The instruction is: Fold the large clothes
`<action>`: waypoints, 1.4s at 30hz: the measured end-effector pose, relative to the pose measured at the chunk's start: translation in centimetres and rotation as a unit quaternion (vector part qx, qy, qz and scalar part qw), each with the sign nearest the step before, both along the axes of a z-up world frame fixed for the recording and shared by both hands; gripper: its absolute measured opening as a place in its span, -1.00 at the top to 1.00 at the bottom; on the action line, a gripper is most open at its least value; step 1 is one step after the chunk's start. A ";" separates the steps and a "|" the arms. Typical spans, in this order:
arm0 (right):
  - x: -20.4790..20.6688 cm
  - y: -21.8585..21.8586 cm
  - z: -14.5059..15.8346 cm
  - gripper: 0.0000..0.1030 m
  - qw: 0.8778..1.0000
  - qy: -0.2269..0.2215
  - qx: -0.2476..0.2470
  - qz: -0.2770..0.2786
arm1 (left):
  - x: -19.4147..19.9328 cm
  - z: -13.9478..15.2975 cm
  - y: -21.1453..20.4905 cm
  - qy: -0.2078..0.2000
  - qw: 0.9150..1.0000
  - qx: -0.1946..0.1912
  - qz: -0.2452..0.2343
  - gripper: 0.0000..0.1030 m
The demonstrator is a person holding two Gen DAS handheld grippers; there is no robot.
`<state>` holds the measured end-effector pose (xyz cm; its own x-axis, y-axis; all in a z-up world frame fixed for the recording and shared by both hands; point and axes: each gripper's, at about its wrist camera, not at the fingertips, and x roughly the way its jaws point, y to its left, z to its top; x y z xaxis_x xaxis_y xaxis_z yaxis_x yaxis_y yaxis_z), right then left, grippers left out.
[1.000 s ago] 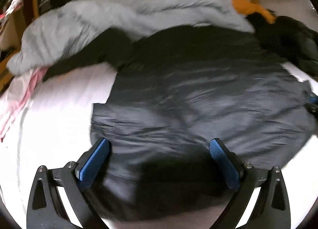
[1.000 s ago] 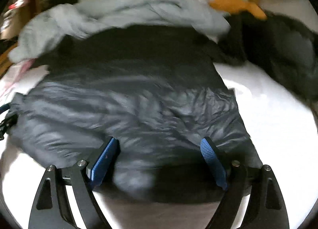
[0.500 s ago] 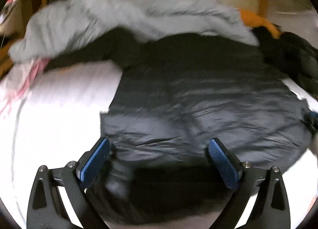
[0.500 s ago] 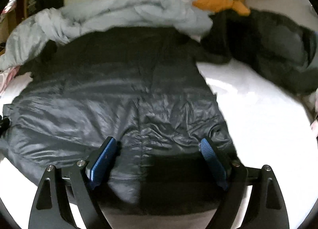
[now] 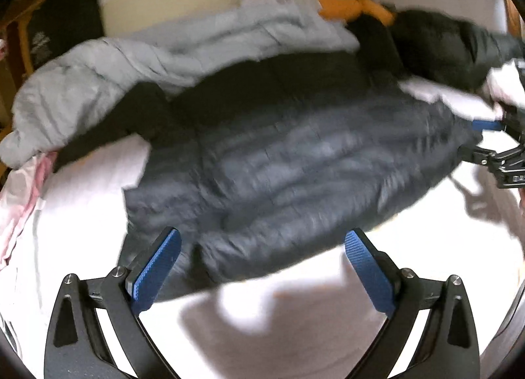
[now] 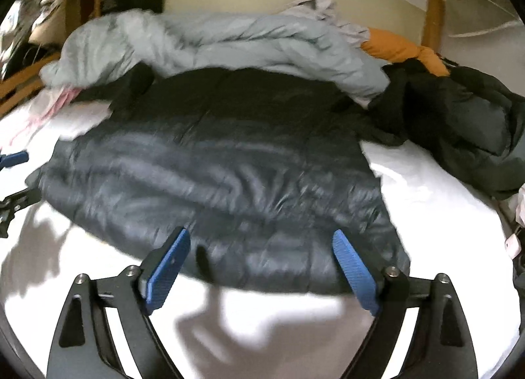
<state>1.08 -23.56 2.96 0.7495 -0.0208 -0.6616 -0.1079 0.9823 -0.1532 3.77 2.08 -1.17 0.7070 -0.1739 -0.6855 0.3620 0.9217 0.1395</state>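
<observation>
A dark grey quilted jacket [image 5: 295, 165] lies spread flat across the white bed sheet [image 5: 82, 208], its hem towards me. My left gripper [image 5: 262, 241] is open just over the hem's left part, and its blue pads touch nothing. From the right wrist, the same jacket [image 6: 229, 175] fills the middle. My right gripper [image 6: 261, 237] hangs over the hem's right part with its jaws opening wide and nothing gripped between them. Each gripper shows at the edge of the other's view: the right gripper [image 5: 489, 139] and the left gripper [image 6: 13, 178].
A pale grey-blue puffy garment [image 6: 229, 40] is heaped behind the jacket's collar. An orange garment [image 6: 403, 49] and a black coat [image 6: 459, 122] lie at the back right. Pink cloth [image 5: 19, 188] trails at the left. A wooden bed frame [image 6: 433, 1] and wall close the far side.
Both grippers have drawn back towards the near edge of the bed. The jacket's hem, earlier under the fingers, now lies at their tips with white sheet below. The right jaws stand slightly wider.
</observation>
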 end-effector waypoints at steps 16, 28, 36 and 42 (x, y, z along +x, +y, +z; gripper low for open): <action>2.5 1.0 -4.1 -0.60 0.986 -0.003 -0.162 -0.036 | 3.2 -4.1 2.4 -0.006 0.992 0.093 0.091 -0.34; -3.6 -1.5 -1.4 0.56 0.995 0.019 -0.075 -0.057 | -5.1 -1.2 4.6 0.056 0.997 0.004 0.059 0.55; -9.9 -0.9 -0.3 0.15 0.996 0.019 -0.080 -0.045 | -9.0 0.3 6.0 0.034 0.997 0.012 0.068 -0.25; -9.0 -2.0 3.5 -0.48 0.996 -0.025 -0.051 -0.063 | -7.2 3.6 7.1 -0.004 0.997 -0.006 0.080 -0.73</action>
